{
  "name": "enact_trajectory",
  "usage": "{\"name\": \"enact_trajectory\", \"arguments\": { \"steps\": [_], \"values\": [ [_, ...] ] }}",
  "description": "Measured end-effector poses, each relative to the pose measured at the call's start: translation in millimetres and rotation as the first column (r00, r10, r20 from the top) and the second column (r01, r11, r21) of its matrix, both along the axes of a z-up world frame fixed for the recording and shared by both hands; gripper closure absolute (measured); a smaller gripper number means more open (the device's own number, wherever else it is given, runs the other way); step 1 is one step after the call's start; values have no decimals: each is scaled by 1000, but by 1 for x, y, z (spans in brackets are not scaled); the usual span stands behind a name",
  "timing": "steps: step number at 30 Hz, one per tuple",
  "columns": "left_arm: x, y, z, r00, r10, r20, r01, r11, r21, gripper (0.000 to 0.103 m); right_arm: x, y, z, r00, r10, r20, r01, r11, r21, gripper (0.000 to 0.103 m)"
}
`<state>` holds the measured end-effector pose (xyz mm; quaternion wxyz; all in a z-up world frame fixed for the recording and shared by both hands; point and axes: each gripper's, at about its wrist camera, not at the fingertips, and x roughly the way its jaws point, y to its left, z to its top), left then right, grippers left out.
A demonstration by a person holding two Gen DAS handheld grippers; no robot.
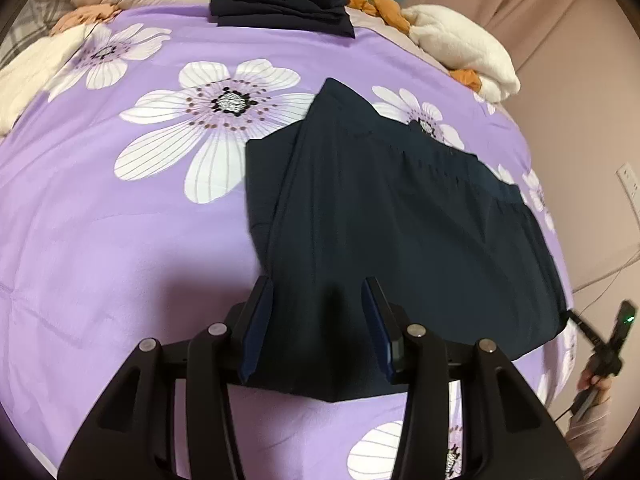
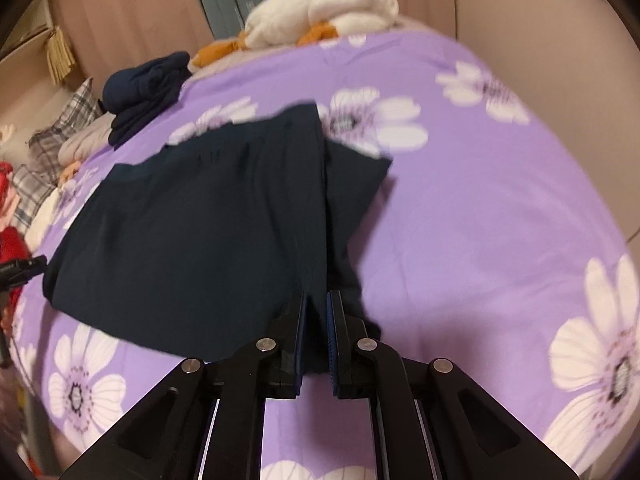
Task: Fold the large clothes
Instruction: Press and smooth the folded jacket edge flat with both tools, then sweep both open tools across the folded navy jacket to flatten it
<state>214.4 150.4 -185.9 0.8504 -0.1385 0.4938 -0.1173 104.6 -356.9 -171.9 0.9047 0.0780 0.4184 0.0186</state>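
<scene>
Between left gripper (image 1: 318, 308) spread jaws, navy garment (image 1: 400, 220); right gripper (image 2: 317, 308) jaws pinching it.

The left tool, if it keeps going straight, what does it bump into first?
Most likely the dark navy garment. The left tool already has it between its open fingers, lying on the purple flowered bedspread.

The matte black two-finger left gripper (image 1: 318, 300) is showing dark blue flat pads (image 1: 256, 328) and round silver pivot pins; the matching black right gripper (image 2: 317, 304) is showing ridged blue pads (image 2: 331, 344), silver pins and pale rails below, with a grey sleeve (image 1: 588, 424) covering the person's wrist
</scene>
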Motion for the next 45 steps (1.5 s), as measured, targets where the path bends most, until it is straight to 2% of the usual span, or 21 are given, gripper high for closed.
{"name": "enact_trajectory", "arguments": {
  "steps": [3, 7, 9, 12, 16, 20, 24, 26, 27, 30, 35, 37, 40, 42, 44, 45],
  "values": [
    [6, -18, -4, 1000, -23, -5, 23, 999, 47, 53, 11, 20, 14, 996, 58, 63, -57, 998, -19, 96],
    [11, -36, -10, 999, -52, 7, 51, 991, 123, 50, 41, 52, 18, 985, 148, 90, -145, 989, -37, 96],
    [12, -42, -15, 997, -70, 15, 67, 985, 159, 48, 56, 70, 12, 978, 191, 82, -188, 981, -50, 95],
    [13, -44, -25, 995, -99, 15, 94, 976, 197, 46, 68, 94, -9, 972, 235, 16, -232, 968, -95, 95],
    [18, -29, -31, 997, -78, -2, 77, 988, 137, 44, 60, 103, -38, 969, 241, -58, -248, 957, -152, 95],
    [25, -4, -36, 999, -5, -40, 6, 1000, 19, 45, 39, 98, -47, 967, 250, -47, -254, 958, -132, 96],
    [35, 11, -22, 998, 57, -22, -58, 996, -60, 45, 41, 91, -37, 968, 239, -71, -244, 968, -62, 95],
    [50, 12, -9, 998, 59, 10, -58, 996, -74, 45, 41, 91, -28, 970, 235, -65, -237, 971, -32, 94],
    [62, 11, -5, 999, 48, 16, -46, 996, -82, 45, 39, 91, -21, 970, 241, -32, -241, 970, -19, 93],
    [98, 5, -1, 998, 54, 9, -53, 993, -107, 45, 38, 96, -11, 968, 249, 24, -249, 968, 2, 80],
    [161, -3, -10, 998, 64, -24, -68, 979, -193, 45, 52, 108, -14, 962, 266, 59, -268, 963, 35, 79],
    [182, -8, -18, 997, 54, -54, -64, 980, -188, 45, 59, 111, -18, 962, 266, 61, -270, 961, 55, 79],
    [210, -15, -36, 993, 50, -105, -65, 987, -144, 45, 64, 112, -21, 960, 271, 73, -276, 958, 81, 79],
    [219, -16, -42, 992, 42, -116, -61, 985, -162, 48, 64, 112, -22, 959, 272, 74, -278, 957, 85, 79],
    [224, -19, -44, 994, 31, -102, -49, 983, -179, 58, 66, 112, -24, 960, 269, 73, -275, 957, 87, 79],
    [226, -21, -43, 996, 29, -87, -44, 984, -172, 81, 67, 112, -24, 961, 267, 72, -273, 958, 91, 79]
  ]
}}
